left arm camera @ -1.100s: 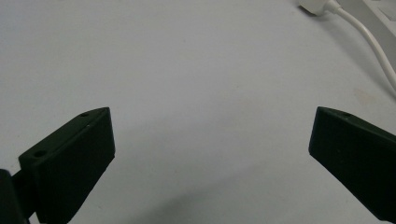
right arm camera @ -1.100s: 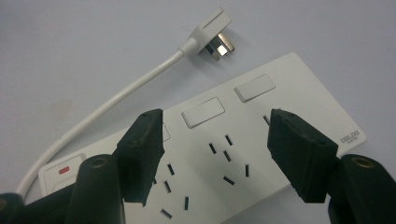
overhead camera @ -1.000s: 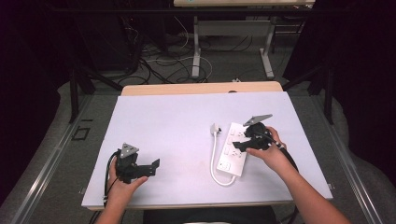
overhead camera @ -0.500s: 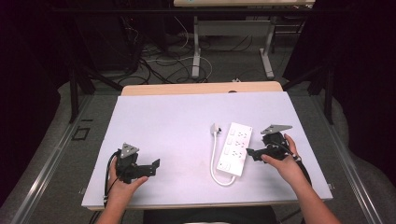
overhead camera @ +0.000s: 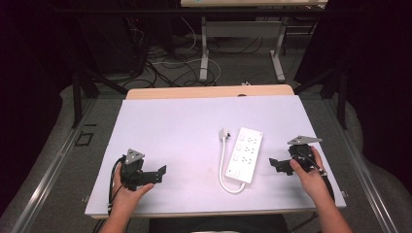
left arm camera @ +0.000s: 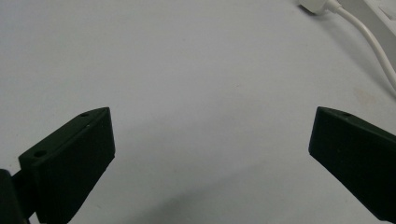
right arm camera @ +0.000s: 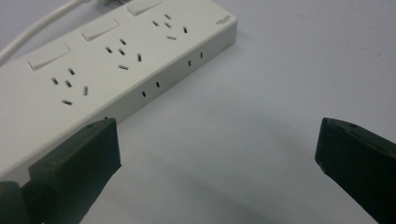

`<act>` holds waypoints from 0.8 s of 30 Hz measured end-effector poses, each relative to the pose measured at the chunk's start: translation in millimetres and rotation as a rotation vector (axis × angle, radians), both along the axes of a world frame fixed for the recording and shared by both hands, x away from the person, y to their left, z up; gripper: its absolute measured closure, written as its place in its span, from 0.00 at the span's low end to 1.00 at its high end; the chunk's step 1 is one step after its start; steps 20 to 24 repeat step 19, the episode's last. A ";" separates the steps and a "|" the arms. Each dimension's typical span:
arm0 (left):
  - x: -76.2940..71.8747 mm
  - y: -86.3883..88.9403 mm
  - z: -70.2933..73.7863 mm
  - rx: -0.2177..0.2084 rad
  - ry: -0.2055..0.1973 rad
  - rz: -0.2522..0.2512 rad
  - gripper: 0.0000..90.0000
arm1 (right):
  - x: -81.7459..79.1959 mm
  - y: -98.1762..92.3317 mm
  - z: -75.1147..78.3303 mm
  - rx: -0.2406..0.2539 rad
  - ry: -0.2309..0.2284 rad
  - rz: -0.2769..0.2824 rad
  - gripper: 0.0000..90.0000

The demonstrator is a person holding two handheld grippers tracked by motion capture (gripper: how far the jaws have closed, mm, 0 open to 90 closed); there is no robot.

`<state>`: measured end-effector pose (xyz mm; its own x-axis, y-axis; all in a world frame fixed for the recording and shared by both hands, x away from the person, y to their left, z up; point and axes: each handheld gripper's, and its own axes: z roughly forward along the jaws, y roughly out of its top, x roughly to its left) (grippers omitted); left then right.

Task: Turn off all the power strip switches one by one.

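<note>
The white power strip [overhead camera: 245, 154] lies flat toward the table's [overhead camera: 170, 126] right edge, its cord [overhead camera: 224, 167] looped beside it. The right gripper [overhead camera: 278, 165] sits just right of it, jaws just opened wide, nothing between them. The left gripper [overhead camera: 158, 174] rests near the front left corner, jaws apart.

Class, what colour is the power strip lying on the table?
White: the power strip shows best in the right gripper view.

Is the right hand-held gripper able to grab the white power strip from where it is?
Probably yes. The right hand-held gripper has open jaws aimed at the power strip, which lies just beside it on the table with nothing between them.
</note>
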<state>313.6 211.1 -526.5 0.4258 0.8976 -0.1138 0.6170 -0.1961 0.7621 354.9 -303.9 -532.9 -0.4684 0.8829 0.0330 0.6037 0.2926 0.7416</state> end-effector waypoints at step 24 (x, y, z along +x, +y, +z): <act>0.5 1.7 -0.3 0.000 0.004 0.000 0.01 | -3.0 -5.4 -8.2 -0.004 0.017 -0.028 0.00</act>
